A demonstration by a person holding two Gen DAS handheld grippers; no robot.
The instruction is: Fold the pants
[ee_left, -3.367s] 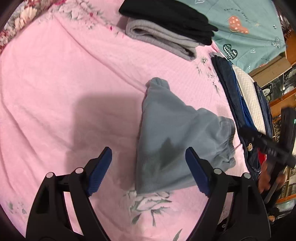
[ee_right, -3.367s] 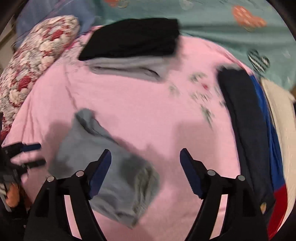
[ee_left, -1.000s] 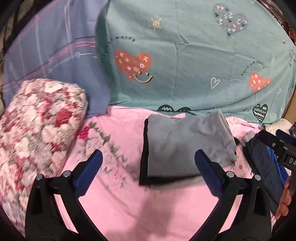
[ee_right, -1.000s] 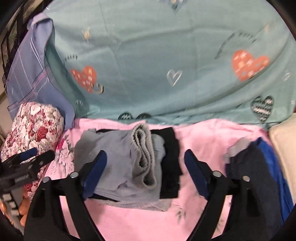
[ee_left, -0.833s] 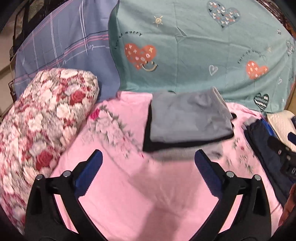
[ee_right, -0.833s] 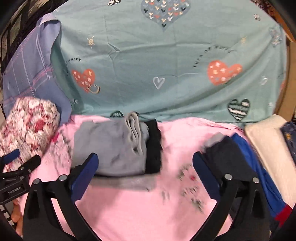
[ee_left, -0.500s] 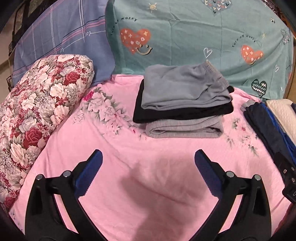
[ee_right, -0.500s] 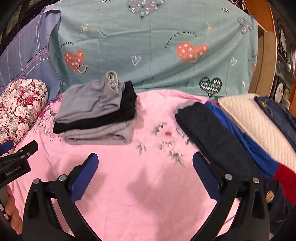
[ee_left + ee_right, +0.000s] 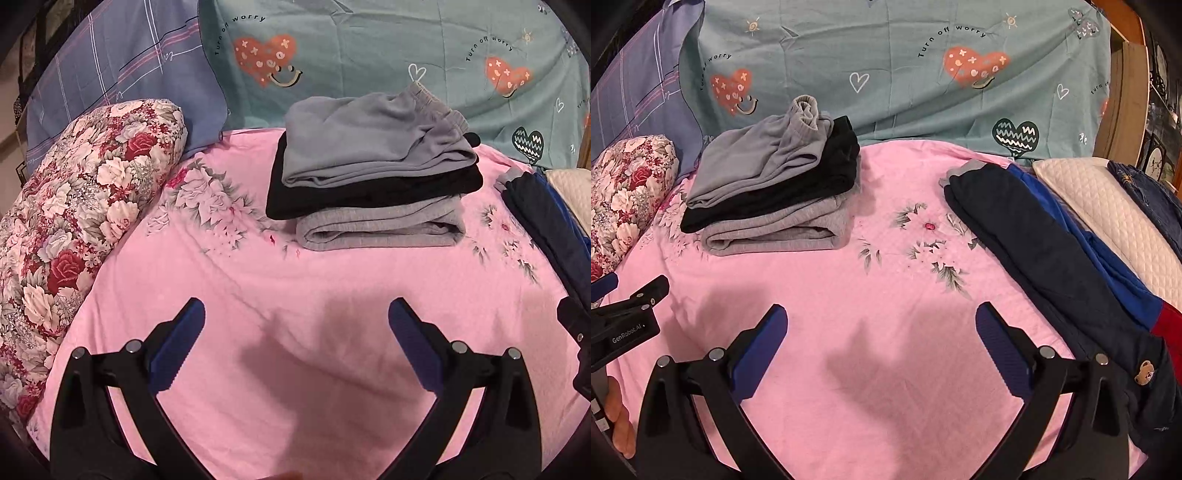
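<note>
The folded blue-grey pants (image 9: pixel 373 144) lie on top of a stack, over folded black pants (image 9: pixel 369 192) and folded light grey pants (image 9: pixel 380 225), at the back of the pink bed sheet (image 9: pixel 295 295). The stack also shows in the right wrist view (image 9: pixel 764 162). My left gripper (image 9: pixel 295 343) is open and empty, low over the bare sheet in front of the stack. My right gripper (image 9: pixel 881 347) is open and empty too. The left gripper shows at the left edge of the right wrist view (image 9: pixel 624 325).
A floral pillow (image 9: pixel 74 221) lies at the left. Unfolded dark navy pants (image 9: pixel 1052 266) with blue and red parts lie along the right, beside a white quilted pad (image 9: pixel 1108 221). A teal heart-print cloth (image 9: pixel 905 74) hangs behind.
The blue-grey pants went from lying on the sheet to lying on top of the stack. Both grippers have since pulled back from the stack, open and empty.
</note>
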